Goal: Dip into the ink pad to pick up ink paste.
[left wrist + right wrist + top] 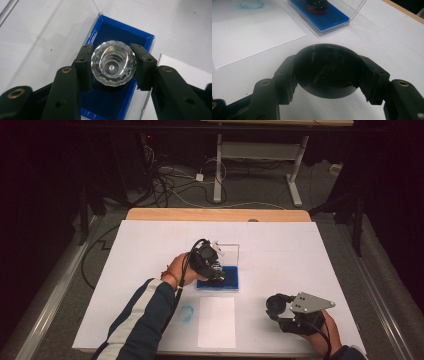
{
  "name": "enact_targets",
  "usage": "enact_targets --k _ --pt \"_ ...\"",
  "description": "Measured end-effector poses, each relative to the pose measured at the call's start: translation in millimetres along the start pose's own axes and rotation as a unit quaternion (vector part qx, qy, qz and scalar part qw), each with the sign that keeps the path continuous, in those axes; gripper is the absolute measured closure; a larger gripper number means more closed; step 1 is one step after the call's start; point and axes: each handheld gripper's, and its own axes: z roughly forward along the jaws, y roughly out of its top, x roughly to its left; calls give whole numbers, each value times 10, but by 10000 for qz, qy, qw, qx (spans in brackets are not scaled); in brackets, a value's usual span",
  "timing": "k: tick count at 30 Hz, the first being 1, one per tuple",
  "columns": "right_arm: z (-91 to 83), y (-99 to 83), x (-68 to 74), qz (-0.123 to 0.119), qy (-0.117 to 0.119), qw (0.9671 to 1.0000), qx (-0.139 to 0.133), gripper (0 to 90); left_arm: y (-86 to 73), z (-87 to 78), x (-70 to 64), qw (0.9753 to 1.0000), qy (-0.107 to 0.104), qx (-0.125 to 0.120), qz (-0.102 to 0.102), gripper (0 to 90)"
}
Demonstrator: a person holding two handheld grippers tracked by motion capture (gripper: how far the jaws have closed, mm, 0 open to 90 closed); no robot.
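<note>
High view: left gripper [216,272] over blue ink pad [220,279] at table centre, clear lid [227,254] hinged open on far side; white paper sheet [216,321] just near it, presumably for stamping.

Left gripper view: faceted crystal stamp handle [113,63] pinched between jaws, base pressed onto pad, likely for inking.

Right gripper view: black round cap [329,70] clamped in right gripper [329,75], parked aside.

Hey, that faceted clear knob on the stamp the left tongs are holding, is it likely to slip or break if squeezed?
The faceted clear knob looks hard and glossy, so it is probably slippery between the left tongs. Being round, it may twist in that two-sided grip. It looks like glass or acrylic, so its edges might chip under a hard squeeze.
</note>
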Motion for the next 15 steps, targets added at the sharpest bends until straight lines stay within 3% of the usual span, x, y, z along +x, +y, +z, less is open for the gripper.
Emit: enact_targets --k 6,11,15 --pt "2 4 7 -18 -3 10000 1 379 -20 13 54 9996 -151 -124 -180 544" --pt "6 3 7 -26 -5 10000 15 379 -1 14 35 9998 -91 -43 -158 544" --pt "4 4 8 -19 -7 10000 14 379 -13 19 51 9996 -131 -113 -232 544"
